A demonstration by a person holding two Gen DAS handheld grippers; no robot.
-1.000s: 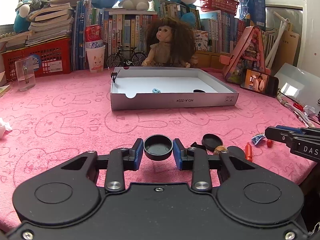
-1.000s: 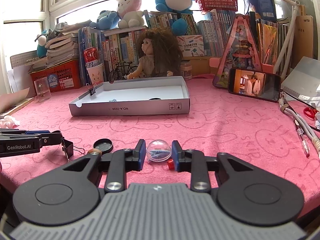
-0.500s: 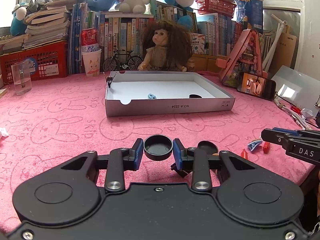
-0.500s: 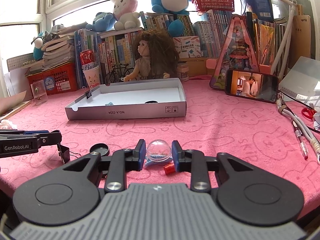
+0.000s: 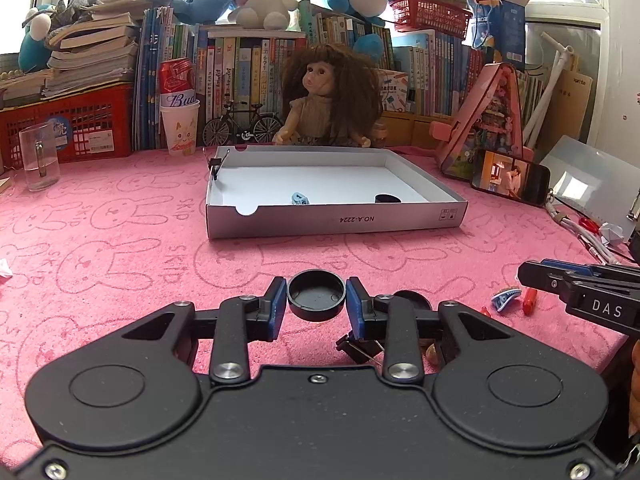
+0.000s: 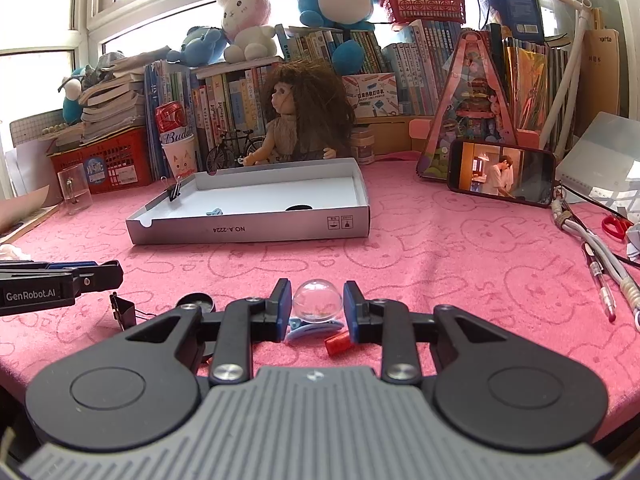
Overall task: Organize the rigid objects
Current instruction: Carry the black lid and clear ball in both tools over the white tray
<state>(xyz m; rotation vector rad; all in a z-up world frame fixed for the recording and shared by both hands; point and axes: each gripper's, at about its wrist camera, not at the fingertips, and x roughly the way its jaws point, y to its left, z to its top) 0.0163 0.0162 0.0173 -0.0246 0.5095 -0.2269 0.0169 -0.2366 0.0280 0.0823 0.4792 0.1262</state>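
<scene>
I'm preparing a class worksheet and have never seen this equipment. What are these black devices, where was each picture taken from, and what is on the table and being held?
These are two hand-held grippers, one in each of a person's hands; no robot arm is involved. Each carries a camera looking forward along its jaws, so each picture comes from one gripper. The left gripper holds a black cap. The right gripper holds a clear dome. On the pink cloth ahead sits a shallow white box with a few small items inside. More small pieces lie near the grippers, including a red piece and a binder clip.
</scene>
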